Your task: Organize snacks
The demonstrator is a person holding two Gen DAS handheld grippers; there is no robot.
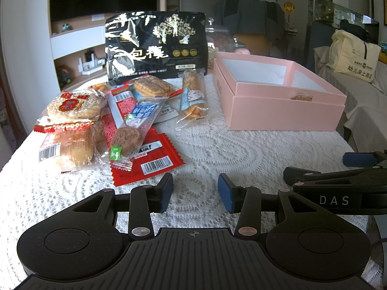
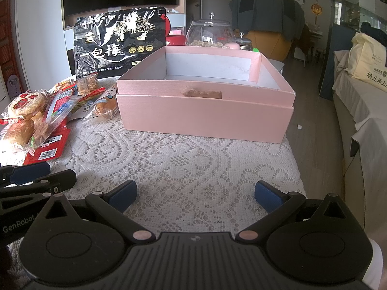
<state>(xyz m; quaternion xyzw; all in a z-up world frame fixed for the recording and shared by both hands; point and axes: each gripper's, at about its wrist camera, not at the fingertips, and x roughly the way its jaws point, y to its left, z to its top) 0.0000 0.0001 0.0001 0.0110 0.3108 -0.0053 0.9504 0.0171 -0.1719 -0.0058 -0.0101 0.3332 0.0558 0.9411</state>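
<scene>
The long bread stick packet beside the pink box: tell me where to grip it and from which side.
Grip the bread stick packet across its narrow middle, coming from above with the left gripper. It lies flat, apart from the pile, long axis pointing away, so both long sides seem free.

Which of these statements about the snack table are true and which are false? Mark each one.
1. The pink cardboard box stands open with no lid on it. True.
2. The left gripper is shut on a snack packet. False: it is open and holds nothing.
3. The tall black plum bag stands upright behind the pile of wrapped snacks. True.
4. The right gripper is inside the box. False: it is open above the white lace tablecloth, in front of the box.
</scene>
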